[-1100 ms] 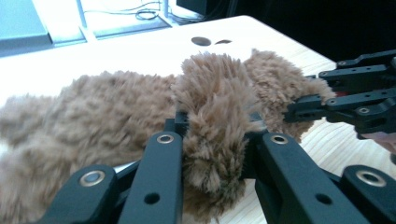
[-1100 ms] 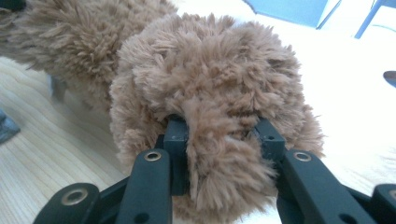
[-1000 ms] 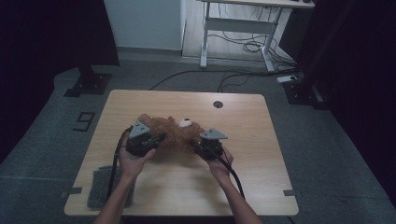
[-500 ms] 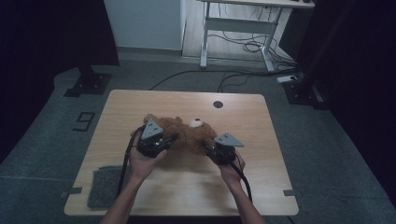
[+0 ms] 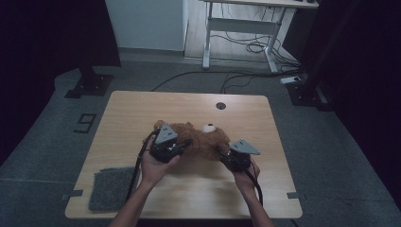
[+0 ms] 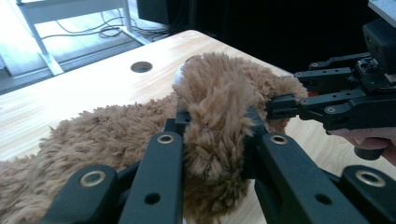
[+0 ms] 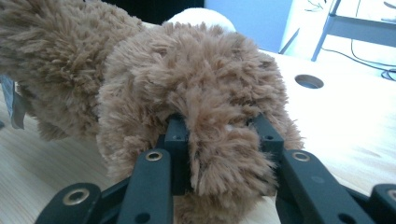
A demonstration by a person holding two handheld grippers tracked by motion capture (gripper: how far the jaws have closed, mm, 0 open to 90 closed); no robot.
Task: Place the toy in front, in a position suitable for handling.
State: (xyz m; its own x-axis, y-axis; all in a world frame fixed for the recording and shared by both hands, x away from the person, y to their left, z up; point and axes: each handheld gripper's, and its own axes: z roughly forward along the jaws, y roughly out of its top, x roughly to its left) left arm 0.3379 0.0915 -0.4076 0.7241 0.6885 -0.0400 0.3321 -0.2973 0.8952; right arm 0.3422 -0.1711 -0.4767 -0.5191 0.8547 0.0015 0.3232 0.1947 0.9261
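While one teddy bear (image 5: 201, 142) lies tabled, two grippers clamp it.

Both arms reach forward side by side; the left gripper (image 5: 182, 145) and right gripper (image 5: 222, 152) are squeezed tight.
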